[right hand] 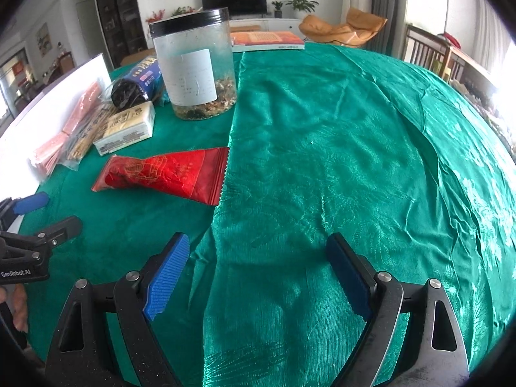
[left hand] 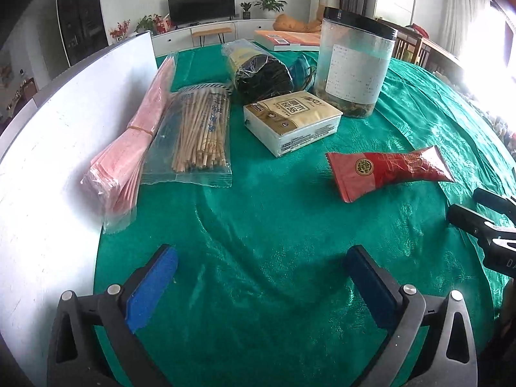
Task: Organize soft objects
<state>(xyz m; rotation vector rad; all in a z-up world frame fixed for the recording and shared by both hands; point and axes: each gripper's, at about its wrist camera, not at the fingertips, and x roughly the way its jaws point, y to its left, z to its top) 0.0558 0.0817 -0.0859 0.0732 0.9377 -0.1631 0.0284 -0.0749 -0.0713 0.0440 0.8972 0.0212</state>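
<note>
A red foil snack pouch (left hand: 387,171) lies on the green tablecloth (left hand: 258,225); it also shows in the right wrist view (right hand: 161,174). A beige tissue pack (left hand: 292,121) sits behind it, also in the right wrist view (right hand: 125,127). A bag of wooden sticks (left hand: 196,132), a pink packet bundle (left hand: 129,148) and a dark wrapped roll (left hand: 261,71) lie at the left. My left gripper (left hand: 261,277) is open and empty above the cloth. My right gripper (right hand: 258,267) is open and empty, right of the pouch.
A tall clear jar with a black lid (left hand: 354,64) stands behind the tissue pack, also in the right wrist view (right hand: 196,64). A white board (left hand: 64,145) stands along the left. An orange book (right hand: 267,40) lies at the far edge. The cloth's right half (right hand: 354,161) is bare.
</note>
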